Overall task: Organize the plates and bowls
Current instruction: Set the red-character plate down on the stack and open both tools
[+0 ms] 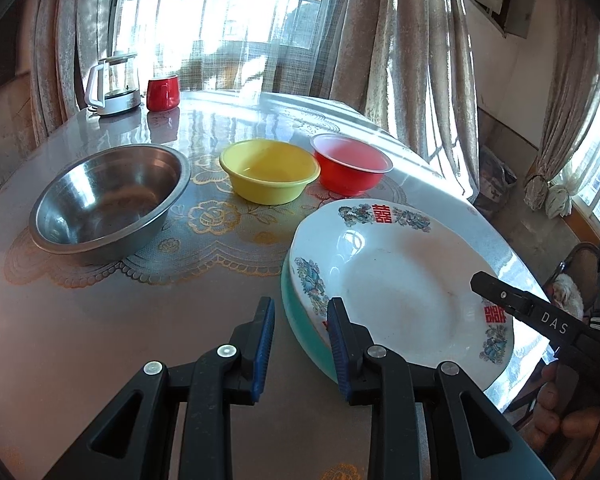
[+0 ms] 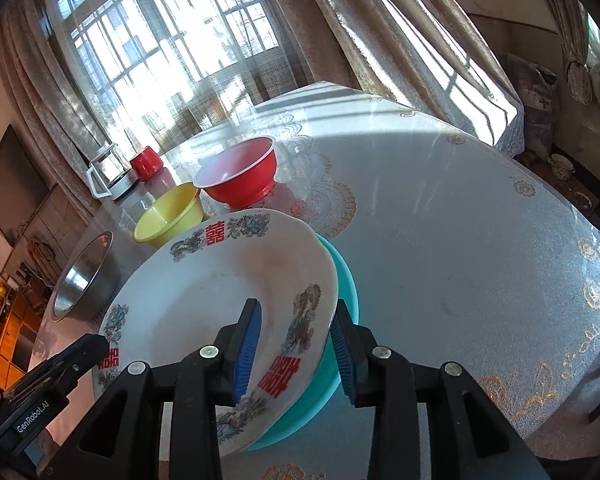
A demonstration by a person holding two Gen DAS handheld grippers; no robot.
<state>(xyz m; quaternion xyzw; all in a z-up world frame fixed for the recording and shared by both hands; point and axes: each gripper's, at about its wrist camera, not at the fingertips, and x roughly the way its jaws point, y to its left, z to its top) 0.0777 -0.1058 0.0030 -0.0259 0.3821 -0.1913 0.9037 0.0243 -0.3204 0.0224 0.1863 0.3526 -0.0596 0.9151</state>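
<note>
Tongs first: my left tongs (image 1: 300,344) hang just over the table (image 1: 100,340) at the near left edge of the stacked plates, jaws parted with only bare tabletop in the gap. The right-hand blue pad (image 1: 338,344) stands in front of the plates' rim, but I cannot tell whether it touches; nothing is pinched, so these tongs are released.

My right tongs (image 2: 296,344) straddle the near right rim of the white plate (image 2: 220,300), one blue pad (image 2: 247,354) over the plate's inner face and the other outside, beyond the teal edge. Daylight shows between the pads and the rim on both sides, so they are loosened around the plate and not clamped on it. From the left wrist view the same tongs come in at the plate's right edge, with my hand (image 1: 572,412) behind them.

The white plate, painted with dragons and red double-happiness signs, lies on top of a teal plate (image 2: 340,280), whose rim peeks out along one side. The pair sits at the near edge of the table.

Farther out, three bowls stand in a row, each apart from the next: a steel bowl (image 1: 108,200) on the left, a yellow bowl (image 1: 270,176) in the middle, and a red bowl (image 1: 350,162) with a white inside just beside it. At the far left corner, a glass kettle (image 1: 114,84) stands next to a red mug (image 1: 162,93). Behind the table hang curtains (image 1: 380,40) across bright windows.
</note>
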